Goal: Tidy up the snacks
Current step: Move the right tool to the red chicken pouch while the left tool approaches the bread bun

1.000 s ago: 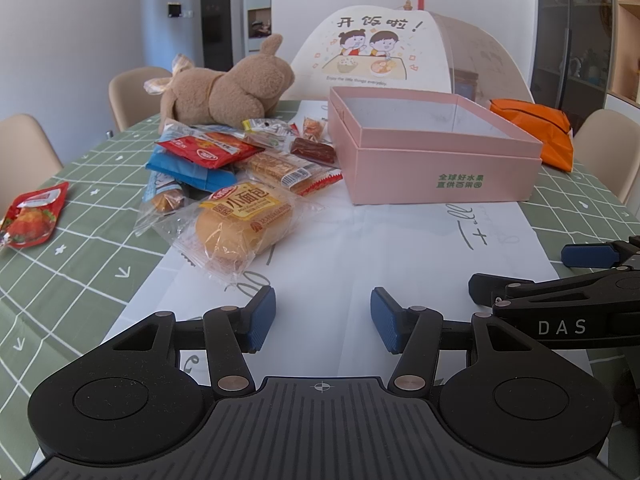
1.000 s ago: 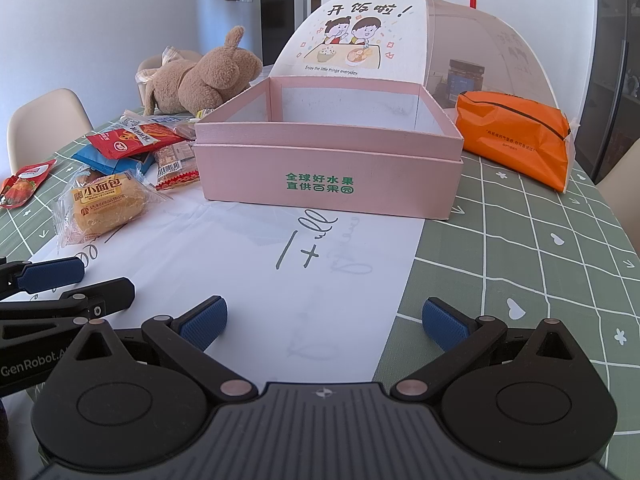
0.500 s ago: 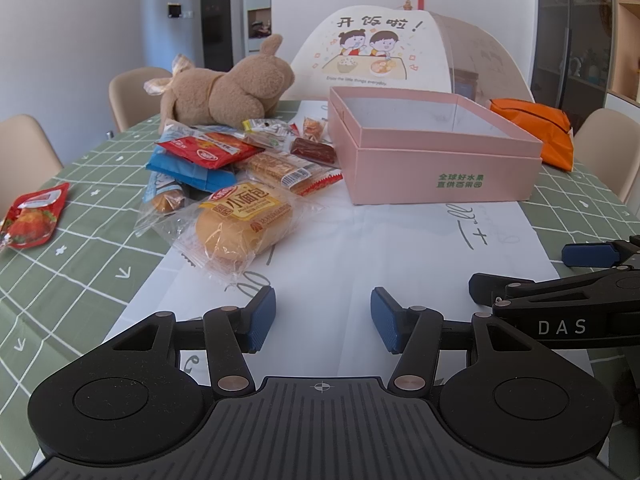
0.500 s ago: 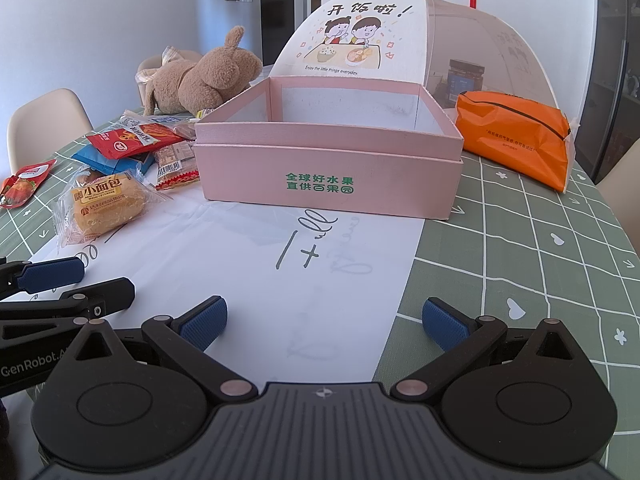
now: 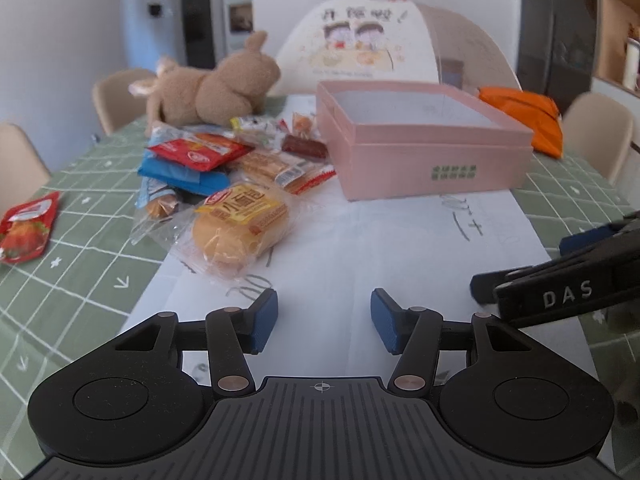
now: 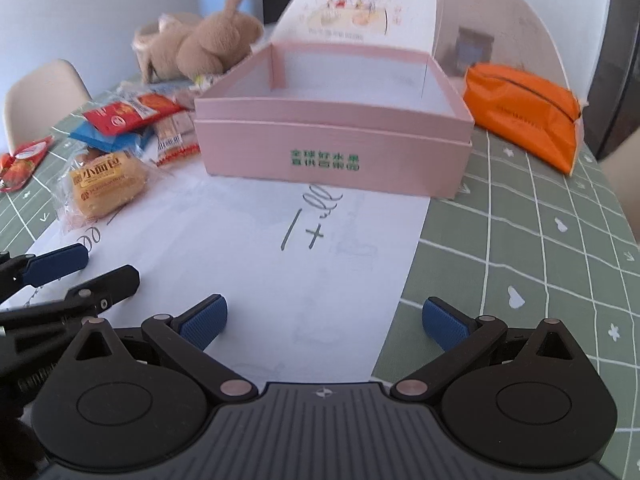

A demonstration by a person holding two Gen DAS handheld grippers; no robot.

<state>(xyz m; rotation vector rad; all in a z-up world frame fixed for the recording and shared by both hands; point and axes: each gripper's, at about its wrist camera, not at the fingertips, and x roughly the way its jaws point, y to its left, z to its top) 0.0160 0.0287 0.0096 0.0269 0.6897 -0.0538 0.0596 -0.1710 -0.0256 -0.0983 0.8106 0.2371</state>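
Note:
An open, empty pink box (image 5: pixel 420 140) (image 6: pixel 332 136) stands on white paper on the table. Left of it lies a pile of snacks: a bread bun in clear wrap (image 5: pixel 240 226) (image 6: pixel 106 184), a red packet (image 5: pixel 198 152) (image 6: pixel 128 114), a blue packet (image 5: pixel 180 174), a biscuit pack (image 5: pixel 280 168) and small sweets. A red snack pouch (image 5: pixel 26 226) (image 6: pixel 20 162) lies apart at the far left. My left gripper (image 5: pixel 324 322) is open and empty, near the bun. My right gripper (image 6: pixel 324 322) is wide open and empty, facing the box.
A plush rabbit (image 5: pixel 212 88) (image 6: pixel 200 44) sits behind the snacks. A mesh food cover (image 5: pixel 400 44) stands behind the box. An orange pouch (image 5: pixel 524 116) (image 6: pixel 524 112) lies to the box's right. Beige chairs (image 5: pixel 116 96) ring the green checked tablecloth (image 6: pixel 540 220).
Both grippers have lifted and moved forward toward the box and snacks; the views are blurred by motion. Nothing on the table has moved.

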